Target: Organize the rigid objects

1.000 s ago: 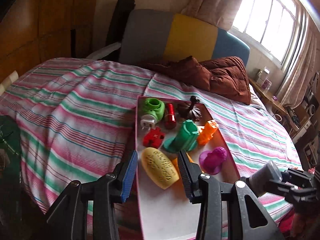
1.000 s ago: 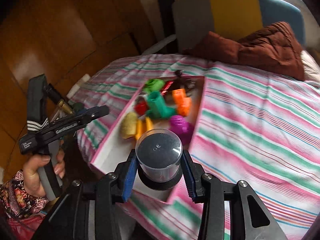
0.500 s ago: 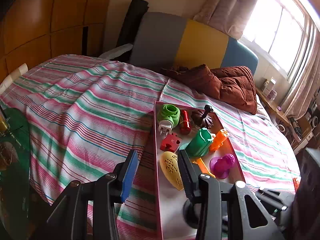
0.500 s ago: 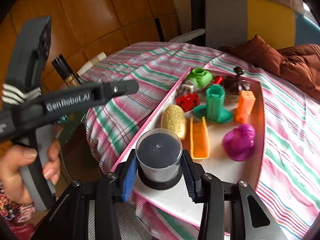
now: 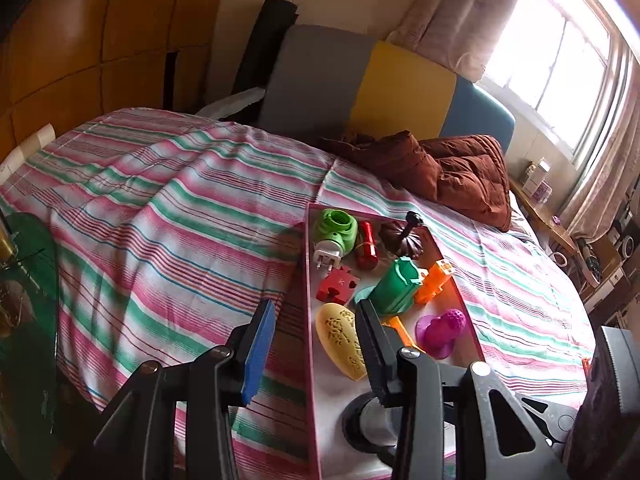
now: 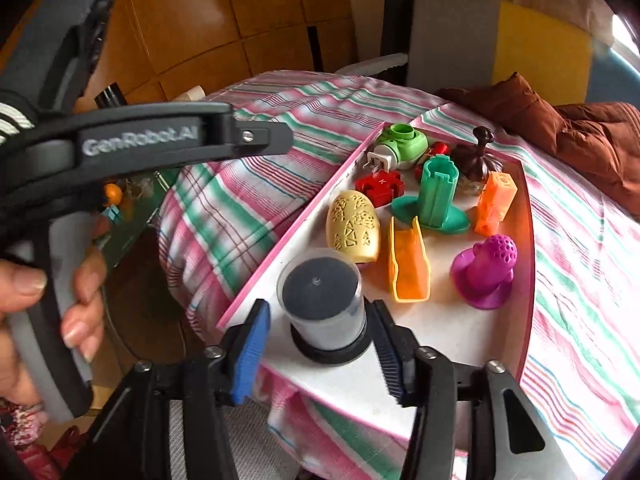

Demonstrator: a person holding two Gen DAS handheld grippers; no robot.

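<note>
The right gripper [image 6: 320, 344] is letting go, jaws just spreading off the jar [image 6: 323, 300] near the tray [image 6: 452, 336] edge; brushing it could be tipping it out. The left gripper [image 5: 312, 344] is hanging empty.

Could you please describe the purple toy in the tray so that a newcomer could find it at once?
On the striped bed lies a pink-edged tray of small toys. The purple toy stands near its right edge, beside the orange trough: the only purple piece, with a dimpled round head on a flared base.

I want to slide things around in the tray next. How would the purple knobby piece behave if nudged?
The purple knobby piece stands on a wide flared base, so it would probably slide rather than tip. It looks like rigid plastic and likely light. The white tray floor looks smooth.
</note>
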